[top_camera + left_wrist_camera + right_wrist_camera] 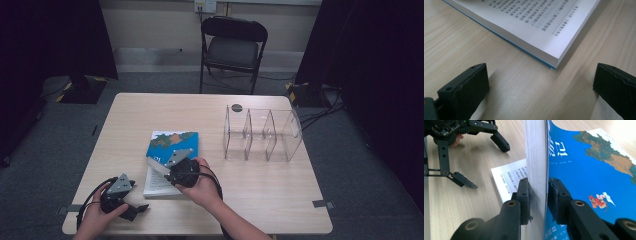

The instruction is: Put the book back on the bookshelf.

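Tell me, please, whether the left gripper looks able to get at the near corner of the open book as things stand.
Probably yes: the left gripper has its jaws open, and bare table lies between them and the book corner just ahead.

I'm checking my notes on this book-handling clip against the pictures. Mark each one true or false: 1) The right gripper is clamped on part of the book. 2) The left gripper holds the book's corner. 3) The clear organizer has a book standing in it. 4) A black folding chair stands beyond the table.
1) The right gripper is clamped on part of the book: true; its pads press a thick sheaf of pages with the blue cover.
2) The left gripper holds the book's corner: false; its jaws stand wide apart, the corner lying ahead of them, untouched.
3) The clear organizer has a book in it: false; its compartments look empty.
4) A black folding chair stands beyond the table: true.
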A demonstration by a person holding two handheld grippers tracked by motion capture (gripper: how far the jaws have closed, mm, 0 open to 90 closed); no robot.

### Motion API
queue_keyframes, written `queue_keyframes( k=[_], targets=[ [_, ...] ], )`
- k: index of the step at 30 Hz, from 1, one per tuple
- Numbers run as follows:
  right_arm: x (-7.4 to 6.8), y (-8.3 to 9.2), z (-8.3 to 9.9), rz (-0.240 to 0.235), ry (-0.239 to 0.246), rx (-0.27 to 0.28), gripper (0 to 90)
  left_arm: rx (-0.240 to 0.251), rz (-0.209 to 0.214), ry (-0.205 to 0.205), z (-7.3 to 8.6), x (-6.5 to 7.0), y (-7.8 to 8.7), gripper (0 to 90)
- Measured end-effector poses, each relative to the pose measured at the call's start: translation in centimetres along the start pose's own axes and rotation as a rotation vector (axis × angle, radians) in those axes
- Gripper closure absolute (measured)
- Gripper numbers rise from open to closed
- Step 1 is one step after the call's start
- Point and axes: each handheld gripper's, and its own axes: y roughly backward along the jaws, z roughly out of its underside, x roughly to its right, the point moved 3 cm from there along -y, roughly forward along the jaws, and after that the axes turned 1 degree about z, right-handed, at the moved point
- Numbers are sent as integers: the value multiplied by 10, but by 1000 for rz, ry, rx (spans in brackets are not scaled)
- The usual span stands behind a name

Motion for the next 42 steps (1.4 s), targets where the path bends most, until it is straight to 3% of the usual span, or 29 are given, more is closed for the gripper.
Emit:
queue_keyframes(
  k=[8,10,16,17,28,29,30,42],
  targets=[
    [3,4,-5,8,-11,7,730,-15,-6,-9,-2,-1,-2,0],
    [3,5,-6,10,-16,8,730,-6,-5,12,-3,0,-3,0],
    [5,7,-7,13,-18,5,732,-11,-16,4,-6,0,-6,0],
    [5,7,-7,12,-22,9,733,-3,-13,21,-6,1,-7,0],
    [9,14,-15,15,-31,2,739,-15,-19,11,-7,1,-7,0],
    [10,15,-15,17,-26,4,739,7,-20,39,-7,2,-8,0],
    [10,15,-17,17,-35,7,740,-16,-22,12,-7,0,-7,0],
    [17,24,-24,23,-45,-10,746,-16,-42,35,-10,1,-10,0]
  ],
)
